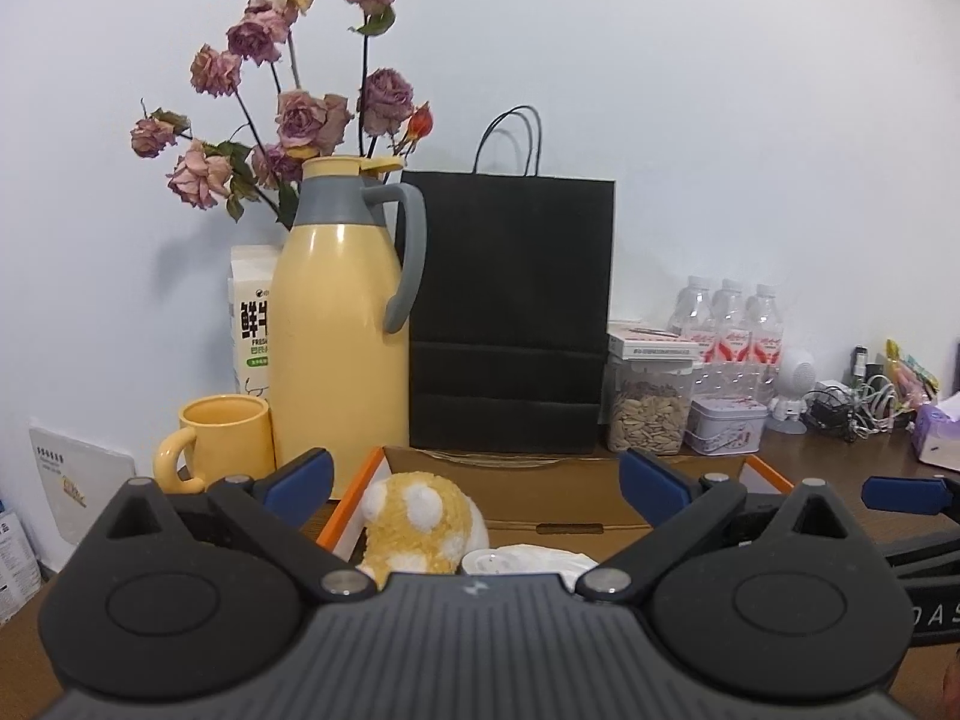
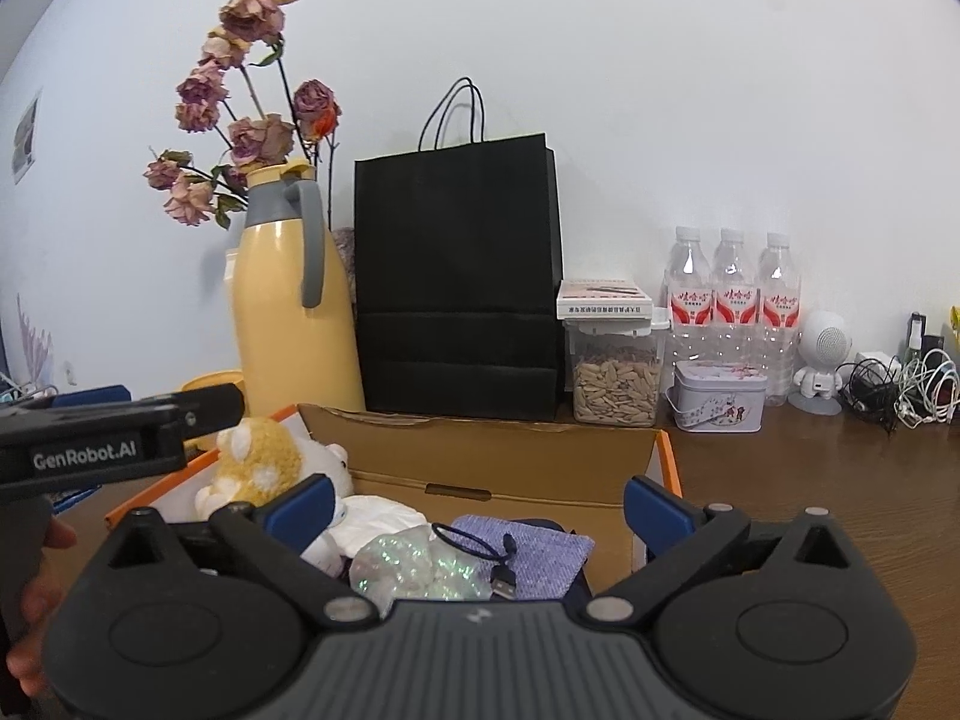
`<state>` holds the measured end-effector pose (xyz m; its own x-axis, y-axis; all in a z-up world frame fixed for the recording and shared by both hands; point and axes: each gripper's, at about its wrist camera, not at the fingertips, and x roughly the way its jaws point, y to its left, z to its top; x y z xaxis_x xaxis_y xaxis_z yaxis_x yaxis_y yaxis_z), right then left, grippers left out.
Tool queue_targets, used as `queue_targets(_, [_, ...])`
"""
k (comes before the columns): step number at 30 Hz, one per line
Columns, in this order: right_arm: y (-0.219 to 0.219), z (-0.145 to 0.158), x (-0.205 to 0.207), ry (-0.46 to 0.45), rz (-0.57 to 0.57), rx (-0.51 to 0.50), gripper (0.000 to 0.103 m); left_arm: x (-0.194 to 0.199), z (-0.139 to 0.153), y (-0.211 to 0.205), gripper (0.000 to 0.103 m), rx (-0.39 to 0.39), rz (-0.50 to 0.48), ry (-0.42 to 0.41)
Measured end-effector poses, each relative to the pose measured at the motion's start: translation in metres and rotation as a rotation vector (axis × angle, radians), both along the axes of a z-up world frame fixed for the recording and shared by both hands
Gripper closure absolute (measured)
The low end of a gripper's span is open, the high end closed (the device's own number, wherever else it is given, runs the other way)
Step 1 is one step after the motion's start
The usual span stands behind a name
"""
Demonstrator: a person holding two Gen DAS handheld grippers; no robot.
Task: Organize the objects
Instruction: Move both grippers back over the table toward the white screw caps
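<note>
The left tool stands wide, its blue pads spread with nothing between them, and the right tool is just as wide and just as bare. Both hang over the near edge of an open cardboard box with orange-trimmed flaps, which sits on the brown counter.

Inside the box, on its left side, lies a yellow-and-white plush toy; beside it is a crumpled white cloth, then an iridescent film bundle, a black USB cable and a lavender knit pouch under the cable.

These look light and soft. The plush should squash under the pads, so a bite across its round body seems safest. The cable is thin and springy and would likely slip unless pinched at the plug or across its loop. The film bundle probably crackles and slides; a gentle squeeze through its bulk suits it. The pouch is flat, so an edge or corner is the likely hold.

Behind the box stand a yellow thermos jug, a yellow mug and a black paper bag; the jug looks smooth and heavy, best taken by its grey handle
</note>
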<state>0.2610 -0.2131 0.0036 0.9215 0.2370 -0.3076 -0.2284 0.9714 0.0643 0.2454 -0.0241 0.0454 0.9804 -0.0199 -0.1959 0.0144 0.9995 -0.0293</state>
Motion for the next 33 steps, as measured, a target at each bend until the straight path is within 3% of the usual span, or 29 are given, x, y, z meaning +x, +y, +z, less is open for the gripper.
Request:
queue_targets(13, [0.005, -0.014, -0.045, 0.001, 0.026, -0.046, 0.000, -0.045, -0.021, 0.009, 0.000, 0.034, -0.009, 0.055])
queue_targets(33, [0.011, -0.045, -0.098, 0.150, 0.073, -0.082, 0.000, -0.102, -0.037, 0.049, 0.000, 0.071, 0.037, 0.211])
